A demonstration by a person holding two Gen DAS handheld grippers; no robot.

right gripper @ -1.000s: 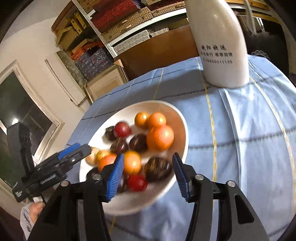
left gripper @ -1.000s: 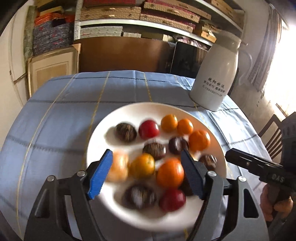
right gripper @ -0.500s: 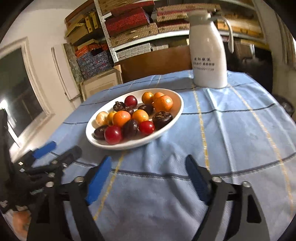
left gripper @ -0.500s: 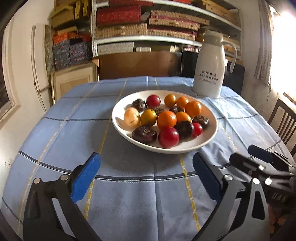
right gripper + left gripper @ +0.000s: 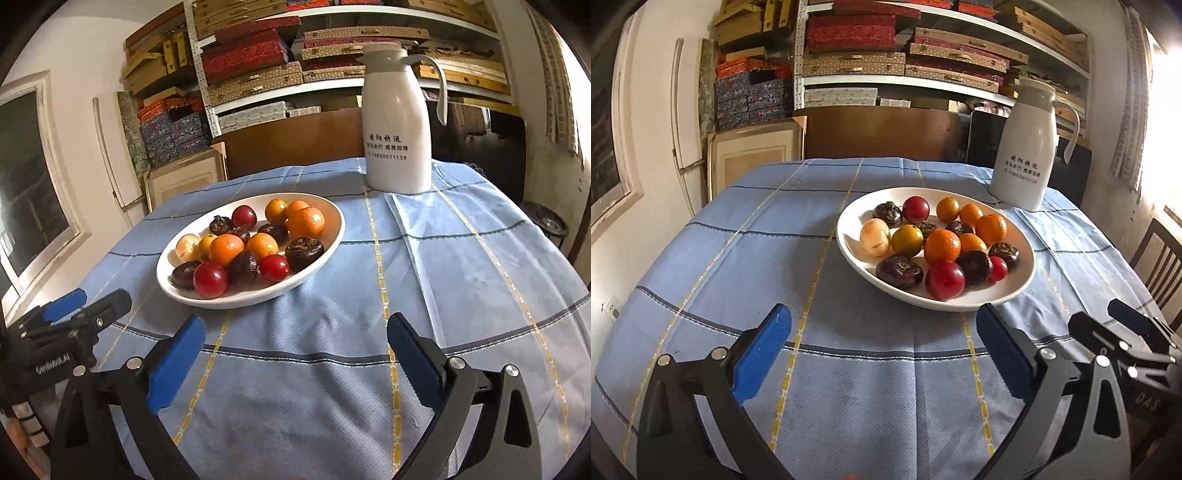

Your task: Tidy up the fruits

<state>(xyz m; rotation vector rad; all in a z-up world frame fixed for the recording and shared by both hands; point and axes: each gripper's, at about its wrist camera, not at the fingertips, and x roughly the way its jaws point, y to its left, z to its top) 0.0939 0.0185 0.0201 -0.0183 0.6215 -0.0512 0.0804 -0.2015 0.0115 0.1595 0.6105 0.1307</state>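
Note:
A white plate (image 5: 1021,284) holds several fruits: oranges, red round fruits, dark purple ones and one pale fruit (image 5: 874,236). It also shows in the right wrist view (image 5: 332,236). My left gripper (image 5: 884,347) is open and empty, low over the blue cloth, in front of the plate. My right gripper (image 5: 295,350) is open and empty, in front and right of the plate. The right gripper shows at the right edge of the left wrist view (image 5: 1126,339); the left gripper shows at the left of the right wrist view (image 5: 74,314).
A white thermos jug (image 5: 1025,144) stands behind the plate at the table's back right, also in the right wrist view (image 5: 397,122). The blue checked tablecloth (image 5: 775,258) covers the round table. Shelves of boxes (image 5: 905,55) and a wooden chair (image 5: 1160,258) stand beyond.
Both grippers have pulled back from over the plate to the near side of the table and opened wider. The fruits stay on the plate.

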